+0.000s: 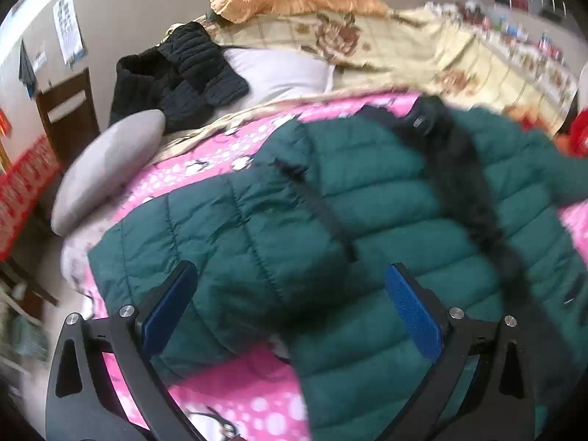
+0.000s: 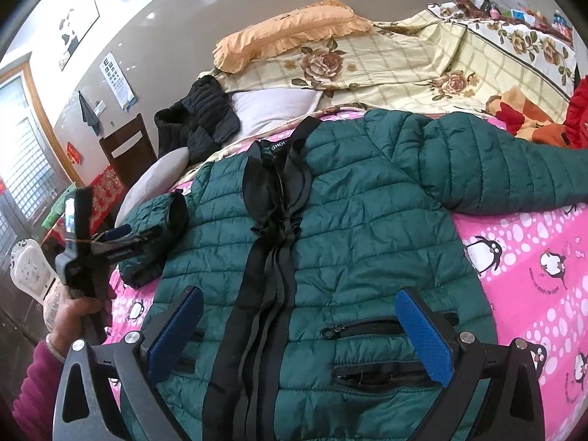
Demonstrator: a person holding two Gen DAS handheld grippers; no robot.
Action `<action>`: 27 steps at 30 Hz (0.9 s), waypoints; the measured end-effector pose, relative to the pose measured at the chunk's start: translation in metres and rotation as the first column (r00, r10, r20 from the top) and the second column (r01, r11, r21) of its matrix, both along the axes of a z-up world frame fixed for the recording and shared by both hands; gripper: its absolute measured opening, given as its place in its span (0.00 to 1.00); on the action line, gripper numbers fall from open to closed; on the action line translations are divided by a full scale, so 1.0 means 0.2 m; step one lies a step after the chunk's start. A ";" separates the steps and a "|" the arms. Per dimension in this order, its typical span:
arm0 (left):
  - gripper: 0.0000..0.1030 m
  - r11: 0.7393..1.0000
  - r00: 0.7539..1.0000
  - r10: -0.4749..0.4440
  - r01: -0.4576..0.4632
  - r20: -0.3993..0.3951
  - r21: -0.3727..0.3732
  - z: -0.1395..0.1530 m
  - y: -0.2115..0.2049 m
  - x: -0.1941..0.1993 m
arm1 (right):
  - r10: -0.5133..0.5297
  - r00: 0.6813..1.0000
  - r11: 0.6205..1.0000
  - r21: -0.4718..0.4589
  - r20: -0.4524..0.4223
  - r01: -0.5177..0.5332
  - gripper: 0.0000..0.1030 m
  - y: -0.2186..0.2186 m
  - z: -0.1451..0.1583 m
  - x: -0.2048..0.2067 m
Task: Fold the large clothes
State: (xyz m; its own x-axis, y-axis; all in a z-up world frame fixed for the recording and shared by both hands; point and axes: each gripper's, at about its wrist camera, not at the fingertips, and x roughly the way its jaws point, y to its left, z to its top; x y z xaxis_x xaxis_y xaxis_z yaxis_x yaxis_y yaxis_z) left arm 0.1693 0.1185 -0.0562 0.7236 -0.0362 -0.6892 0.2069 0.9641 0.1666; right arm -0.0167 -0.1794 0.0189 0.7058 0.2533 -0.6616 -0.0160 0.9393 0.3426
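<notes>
The green puffer jacket is lying front-up on the pink penguin sheet, its hem passing between the released, wide-spread fingers of the right gripper. The left gripper is likewise gaping with nothing pinched, hovering over the folded-in sleeve. Farther back, a black garment, white pillow and orange pillow are resting.

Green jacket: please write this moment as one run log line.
stage: sleeve folding | green jacket: flat on pink sheet, front up | left gripper: open above folded-in sleeve | right gripper: open over hem, holding nothing
</notes>
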 end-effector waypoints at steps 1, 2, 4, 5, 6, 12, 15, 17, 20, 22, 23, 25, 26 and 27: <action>1.00 0.999 1.000 -0.004 0.004 0.004 0.047 -0.03 -0.01 0.01 | 0.001 1.000 1.000 -0.005 -0.002 -0.001 1.00 0.00 0.00 0.00; 1.00 0.997 1.000 -0.011 0.011 0.004 0.072 -0.05 -0.02 0.02 | 0.002 1.000 1.000 -0.008 -0.003 -0.002 1.00 0.00 0.00 0.00; 1.00 0.990 1.000 -0.024 0.022 0.010 0.141 -0.09 -0.02 0.02 | 0.002 1.000 1.000 -0.014 -0.004 -0.002 1.00 0.00 0.00 0.00; 1.00 0.988 1.000 -0.023 0.021 0.012 0.153 -0.10 -0.02 0.03 | -0.001 1.000 1.000 -0.013 -0.005 0.001 1.00 -0.01 0.00 0.00; 1.00 0.987 1.000 -0.012 0.011 0.007 0.158 -0.12 0.00 0.05 | -0.004 1.000 1.000 -0.010 -0.007 0.004 1.00 -0.01 0.00 0.01; 0.97 0.988 0.999 0.022 -0.014 -0.049 0.151 -0.21 0.06 0.18 | 0.006 1.000 1.000 -0.007 -0.019 -0.006 1.00 0.01 -0.03 0.03; 0.68 0.998 0.999 0.008 -0.005 -0.054 0.063 -0.18 0.11 0.18 | 0.016 1.000 0.999 -0.028 -0.027 -0.016 1.00 0.02 -0.03 0.03; 0.44 1.000 0.998 -0.008 0.007 -0.058 -0.008 -0.14 0.13 0.18 | 0.016 0.999 1.000 -0.022 -0.033 -0.017 1.00 0.02 -0.04 0.04; 0.24 0.997 0.998 -0.024 0.021 -0.050 -0.070 -0.06 0.14 0.15 | 0.008 0.999 1.000 0.001 -0.041 -0.008 1.00 0.00 -0.05 0.04; 0.23 0.988 0.999 -0.043 0.038 -0.033 -0.147 0.01 0.14 0.11 | 0.002 0.999 1.000 0.008 -0.036 -0.002 1.00 -0.01 -0.04 0.03; 0.23 0.984 0.998 -0.056 0.051 -0.024 -0.171 0.04 0.12 0.09 | -0.001 1.000 1.000 0.007 -0.031 0.001 1.00 -0.02 -0.04 0.03; 0.23 0.968 0.995 -0.098 0.098 0.013 -0.231 0.15 0.06 0.03 | -0.013 1.000 1.000 -0.004 -0.022 0.013 1.00 -0.03 -0.03 0.02; 0.23 0.961 0.993 -0.114 0.116 0.022 -0.249 0.19 0.03 0.01 | -0.021 0.999 1.000 -0.008 -0.024 0.021 1.00 -0.04 -0.03 0.01; 0.23 0.943 0.987 -0.154 0.158 0.037 -0.293 0.25 -0.02 -0.02 | -0.027 0.999 1.000 -0.007 -0.029 0.027 1.00 -0.05 -0.03 0.02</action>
State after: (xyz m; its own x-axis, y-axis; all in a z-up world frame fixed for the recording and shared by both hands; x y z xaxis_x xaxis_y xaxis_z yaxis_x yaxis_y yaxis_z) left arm 0.1652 0.1142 -0.0064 0.7018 -0.3487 -0.6212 0.3582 0.9265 -0.1154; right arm -0.0137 -0.1896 0.0134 0.6928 0.2299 -0.6835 0.0194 0.9415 0.3364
